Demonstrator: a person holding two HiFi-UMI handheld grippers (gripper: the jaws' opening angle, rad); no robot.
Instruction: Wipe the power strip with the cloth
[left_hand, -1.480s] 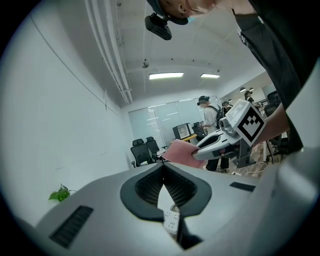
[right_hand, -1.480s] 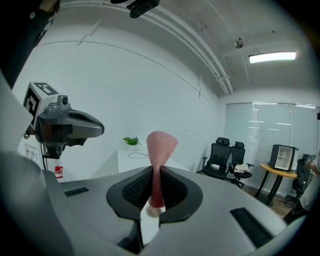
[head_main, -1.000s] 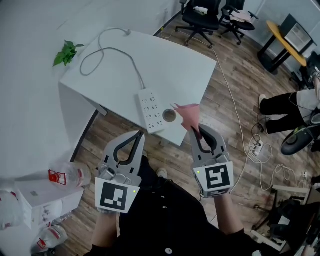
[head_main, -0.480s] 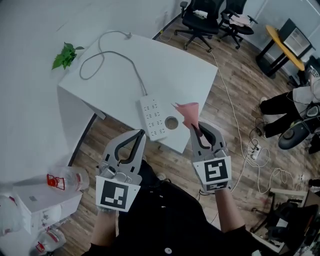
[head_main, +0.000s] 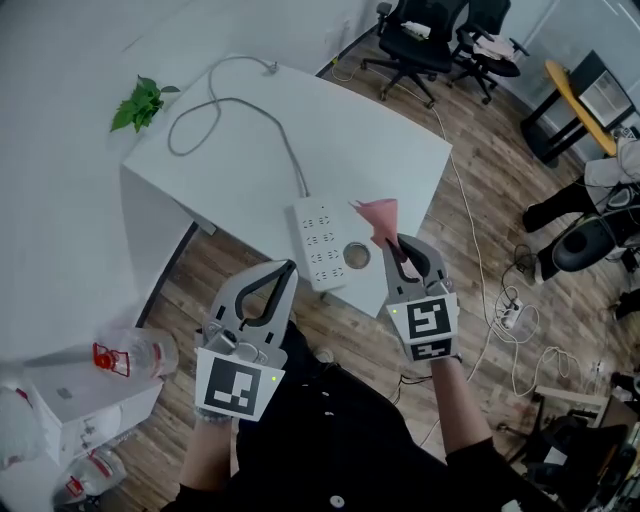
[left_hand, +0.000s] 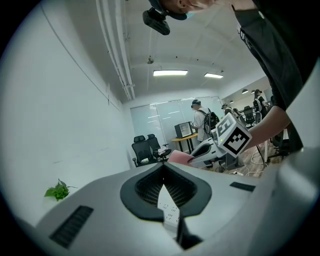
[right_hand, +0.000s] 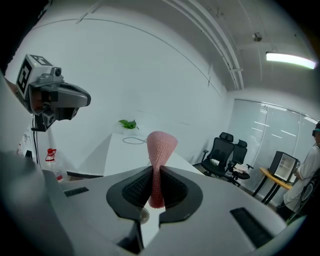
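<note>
The right tongs (head_main: 396, 245) pinch a pink mesh cloth (head_main: 380, 215), which stands up in a cone above their tips, over the near edge of the white bench (head_main: 340, 130). The long white power strip (head_main: 322, 243) lies flat on the bench at nine o'clock of the cloth. It sits beside a round grommet hole (head_main: 356, 256), and its grey cable (head_main: 240, 105) loops off toward eleven o'clock. The left tongs (head_main: 288, 268), tips together and empty, hang off the bench at seven o'clock of the strip.
</note>
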